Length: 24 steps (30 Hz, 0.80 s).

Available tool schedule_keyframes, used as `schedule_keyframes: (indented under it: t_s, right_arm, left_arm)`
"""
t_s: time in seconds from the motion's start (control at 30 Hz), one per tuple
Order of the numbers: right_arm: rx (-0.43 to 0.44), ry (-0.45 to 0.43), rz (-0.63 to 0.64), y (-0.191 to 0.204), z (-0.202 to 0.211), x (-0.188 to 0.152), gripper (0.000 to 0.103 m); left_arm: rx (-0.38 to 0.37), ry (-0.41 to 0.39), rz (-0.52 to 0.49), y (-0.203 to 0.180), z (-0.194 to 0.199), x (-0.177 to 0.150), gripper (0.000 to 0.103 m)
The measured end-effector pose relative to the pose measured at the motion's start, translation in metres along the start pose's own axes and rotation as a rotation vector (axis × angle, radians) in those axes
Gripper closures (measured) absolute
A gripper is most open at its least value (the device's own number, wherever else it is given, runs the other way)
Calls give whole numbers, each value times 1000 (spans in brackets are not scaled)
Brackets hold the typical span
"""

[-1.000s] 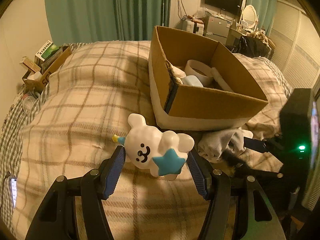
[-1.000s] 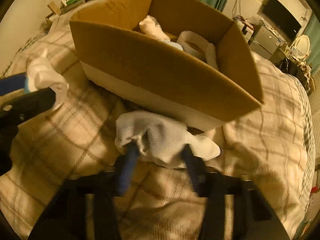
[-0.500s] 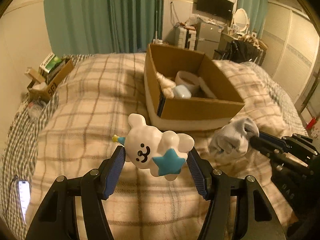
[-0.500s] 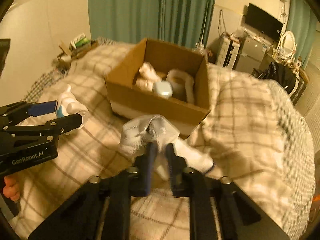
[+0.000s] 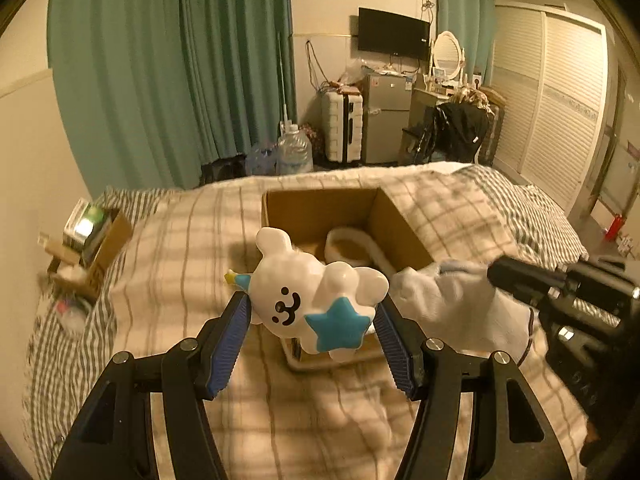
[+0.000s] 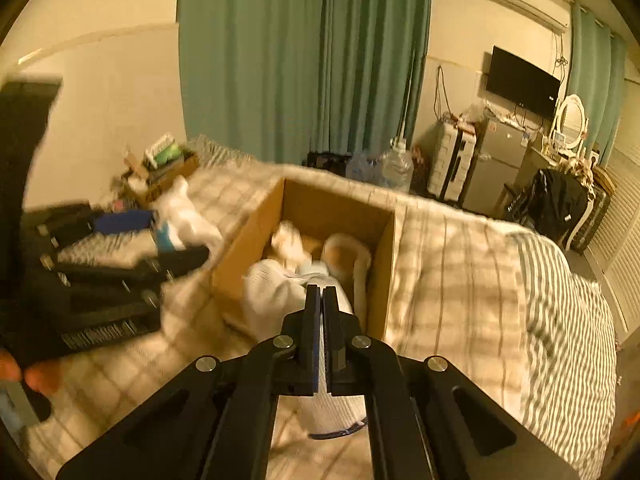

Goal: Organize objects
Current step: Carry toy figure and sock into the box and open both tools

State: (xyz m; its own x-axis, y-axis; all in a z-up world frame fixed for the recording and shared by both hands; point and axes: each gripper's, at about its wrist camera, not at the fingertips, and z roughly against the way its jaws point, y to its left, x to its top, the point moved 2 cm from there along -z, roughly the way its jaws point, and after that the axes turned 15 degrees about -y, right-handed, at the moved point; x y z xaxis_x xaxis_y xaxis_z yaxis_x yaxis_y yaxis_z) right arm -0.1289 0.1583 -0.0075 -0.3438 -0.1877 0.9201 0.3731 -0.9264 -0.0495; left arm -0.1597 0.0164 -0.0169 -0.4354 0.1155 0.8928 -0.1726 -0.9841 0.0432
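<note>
Bunny figurine: white glossy toy with a blue star on its front and a small yellow-tipped horn at its left side. It sits between the blue-padded fingers of the left claw, which presses on both its flanks and carries it clear of the bed, tilted with the face toward the camera. From the right wrist view the same toy shows blurred at the left, beside the box.

Sock: pale, ribbed fabric, pinched in the right claw, whose fingers stand nearly together with only a thin strip of cloth between them. The fabric bunches beyond the fingertips and hangs below them, over the near rim of the box. In the left wrist view the sock lies just right of the figurine, with the right claw reaching in from the right edge.

Cardboard box: open-topped, standing on the bed, directly beyond both claws. Contents include a white band or strap curled along the right wall and other pale items, too blurred to name.

Bed: checked beige cover, striped grey sheet at the edges.

Surroundings: green curtains, wall television, a second small carton of oddments at the bed's left side.
</note>
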Motion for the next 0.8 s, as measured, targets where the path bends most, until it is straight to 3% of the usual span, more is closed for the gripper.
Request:
schedule_keyframes:
  t_s: [0.3,0.63,0.8]
  right_arm:
    - [6,-53,-32,-26,-57,51,102]
    - [41,24,-74,-45,-156,43,102]
    - [53,36,-122,-49,-168,28,102]
  left_arm:
    - [-12,10,32,8,-64,24,39]
    - [0,37,47,14,-135,15,39]
    - [-14,42,40,14,-146,2,37]
